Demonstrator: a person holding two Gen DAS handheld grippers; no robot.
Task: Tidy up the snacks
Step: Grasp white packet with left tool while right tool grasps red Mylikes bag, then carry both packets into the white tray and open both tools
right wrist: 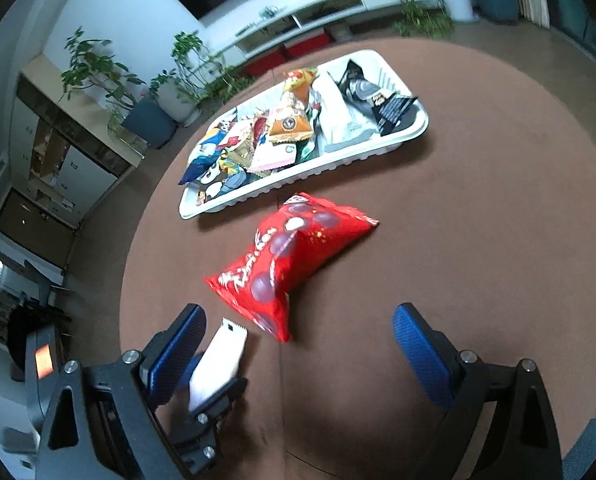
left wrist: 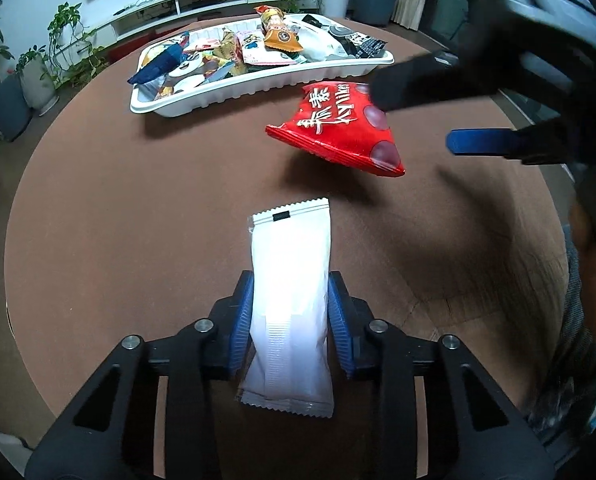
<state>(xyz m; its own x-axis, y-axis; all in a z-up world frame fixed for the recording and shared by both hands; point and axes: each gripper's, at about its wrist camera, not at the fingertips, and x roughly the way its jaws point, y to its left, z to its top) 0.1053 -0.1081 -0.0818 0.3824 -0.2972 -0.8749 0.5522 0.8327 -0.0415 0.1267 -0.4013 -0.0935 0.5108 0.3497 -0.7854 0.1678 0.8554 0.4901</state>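
A plain white snack packet lies lengthwise on the brown round table, and my left gripper is shut on it, a blue pad pressed against each long side. The same packet shows in the right wrist view with the left gripper around it. A red snack bag sits tilted between the packet and the tray, with a shadow under it. My right gripper stands open just short of the red bag, nothing between its fingers; it also enters the left wrist view as the right gripper, beside the bag.
A white plastic tray at the far side of the table holds several mixed snack packets; the tray's rim faces the red bag. Potted plants and a low white cabinet stand beyond the table. A person's arm is at the right edge.
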